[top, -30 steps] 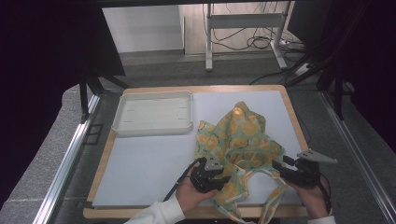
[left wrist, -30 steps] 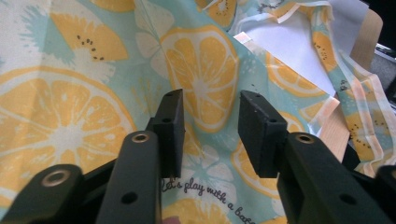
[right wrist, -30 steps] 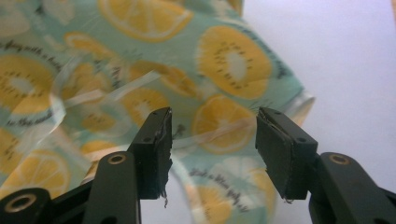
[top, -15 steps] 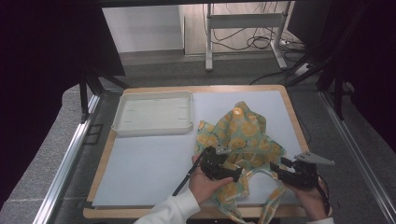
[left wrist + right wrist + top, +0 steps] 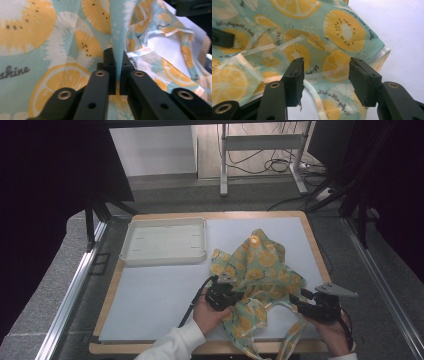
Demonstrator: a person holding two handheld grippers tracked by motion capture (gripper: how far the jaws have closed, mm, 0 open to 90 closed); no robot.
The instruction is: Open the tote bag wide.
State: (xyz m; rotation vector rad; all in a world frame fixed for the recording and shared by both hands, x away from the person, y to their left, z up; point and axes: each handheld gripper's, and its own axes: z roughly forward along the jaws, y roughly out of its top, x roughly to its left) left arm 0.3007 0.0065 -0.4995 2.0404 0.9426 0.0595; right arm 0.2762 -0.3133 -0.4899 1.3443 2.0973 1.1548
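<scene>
In the high view, the step in hand looks like getting hold of the crumpled fruit-print bag [image 5: 257, 270] so it can be spread or folded: the left gripper [image 5: 231, 299] sits at the bag's near-left edge with cloth against its tip, while the right gripper [image 5: 296, 301] rests at the near-right edge, the bag's loose straps trailing toward the person between the 2 tools. The bag bunches up ahead of both grippers, with the white tray [image 5: 165, 241] well apart, beyond and to the left of the left gripper. In the left gripper view, the jaws of the left gripper [image 5: 117, 58] have just been closing and now stand together, clamped on a standing fold of the bag [image 5: 50, 37]; the rest of the cloth spreads ahead of and to both sides of the pads. In the right gripper view, the right gripper [image 5: 325, 72] has its jaws apart, and the bag [image 5: 317, 32] lies just past the pads, with a pale hem band [image 5: 329, 73] crossing the gap between them without either pad pressing on it. My reading is that the next move calls for the right jaws to ease forward over that hem and close, so that both grippers can lift and draw the bag out flat.
</scene>
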